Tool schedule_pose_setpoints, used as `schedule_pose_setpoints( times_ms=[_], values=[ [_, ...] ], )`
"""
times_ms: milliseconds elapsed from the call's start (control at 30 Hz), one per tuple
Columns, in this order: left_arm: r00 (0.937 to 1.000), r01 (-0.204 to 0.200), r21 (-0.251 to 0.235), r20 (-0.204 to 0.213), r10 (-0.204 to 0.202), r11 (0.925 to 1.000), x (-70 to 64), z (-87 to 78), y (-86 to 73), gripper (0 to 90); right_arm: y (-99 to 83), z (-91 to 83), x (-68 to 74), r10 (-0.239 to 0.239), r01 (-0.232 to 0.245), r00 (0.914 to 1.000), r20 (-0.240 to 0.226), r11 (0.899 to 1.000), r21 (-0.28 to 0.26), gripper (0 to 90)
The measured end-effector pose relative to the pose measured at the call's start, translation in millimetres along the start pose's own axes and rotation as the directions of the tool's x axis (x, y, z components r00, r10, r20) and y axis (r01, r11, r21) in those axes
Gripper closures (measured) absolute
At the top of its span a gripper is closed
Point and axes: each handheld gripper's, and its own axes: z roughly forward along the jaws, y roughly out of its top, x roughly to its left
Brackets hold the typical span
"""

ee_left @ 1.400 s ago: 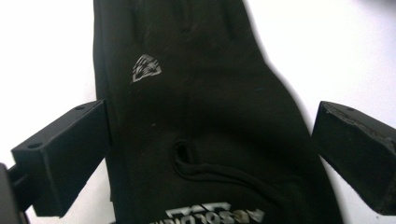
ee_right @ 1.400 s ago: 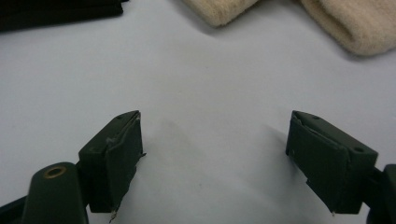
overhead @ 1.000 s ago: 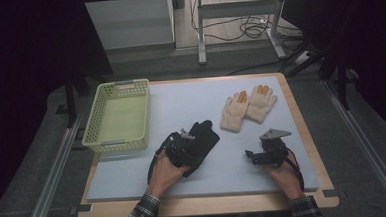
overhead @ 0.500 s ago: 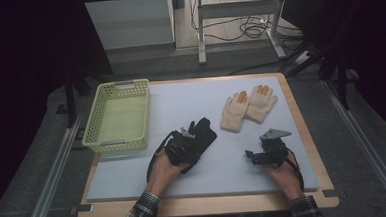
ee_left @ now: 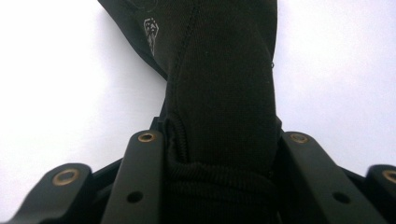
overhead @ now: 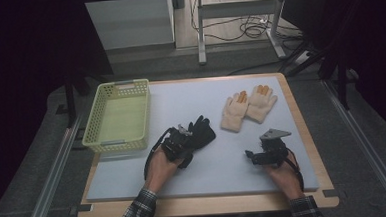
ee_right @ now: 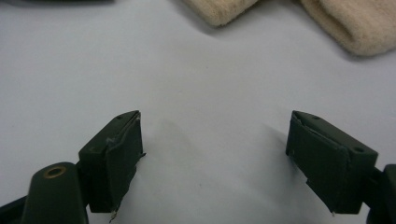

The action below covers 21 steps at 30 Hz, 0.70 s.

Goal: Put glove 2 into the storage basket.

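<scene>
Clamping on the black glove point(ee_left: 224, 70) at its cuff end with the left gripper point(overhead: 179, 143), jaws squeezed together and the ribbed cuff bunched between them. Looked like a solid bite from the left gripper view, with fabric packing the whole gap. Left the rest of the glove trailing away flat on the white mat point(overhead: 224, 172), fingers pointing toward the far side.

Checked against the shots from a second and half a second back: barely budged. Stayed mid-table, just right of the yellow basket point(overhead: 114, 87), with the same glove outline and maybe a hair of wrist shift at most. Read that as grip done, lift not started. Probably paused right before carrying the glove over to the basket, but just guessing tbh.

Kept the right gripper point(overhead: 257, 157) parked near the front right of the mat, jaws spread wide over bare surface, holding nothing. Hadn't moved either.

Spotted the beige gloves point(overhead: 247, 105) beyond it, lying side by side and touching, well apart from the black one. Saw nothing inside the basket.

Worth watching for droopy glove fingers snagging on the basket rim.
</scene>
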Motion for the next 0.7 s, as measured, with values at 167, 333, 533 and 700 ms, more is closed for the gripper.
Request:
schedule_pose_setpoints(
  times_ms=[167,333,533,700],
  values=[
    [0.9997,0.025,-0.029,-0.005,-0.025,0.9993,7.7,-12.2,7.6,66.0,0.0,0.0,0.0,0.000,0.000,1.0000,0.000,1.000,0.000,18.3],
    [0.9990,0.039,-0.044,-0.021,-0.040,0.9982,13.5,-23.4,17.3,65.5,-0.1,-0.1,-0.1,-0.002,0.002,1.0000,0.000,1.000,0.000,18.3],
    [0.9959,0.072,-0.056,-0.051,-0.075,0.9958,25.1,-35.9,28.8,65.1,-0.1,-0.1,0.0,-0.001,0.001,1.0000,0.001,1.000,-0.001,18.3],
    [0.9932,0.081,-0.075,-0.078,-0.087,0.9939,35.4,-51.5,38.2,64.7,-0.1,-0.1,0.0,-0.001,0.001,1.0000,0.001,1.000,0.000,18.3]
  ],
)
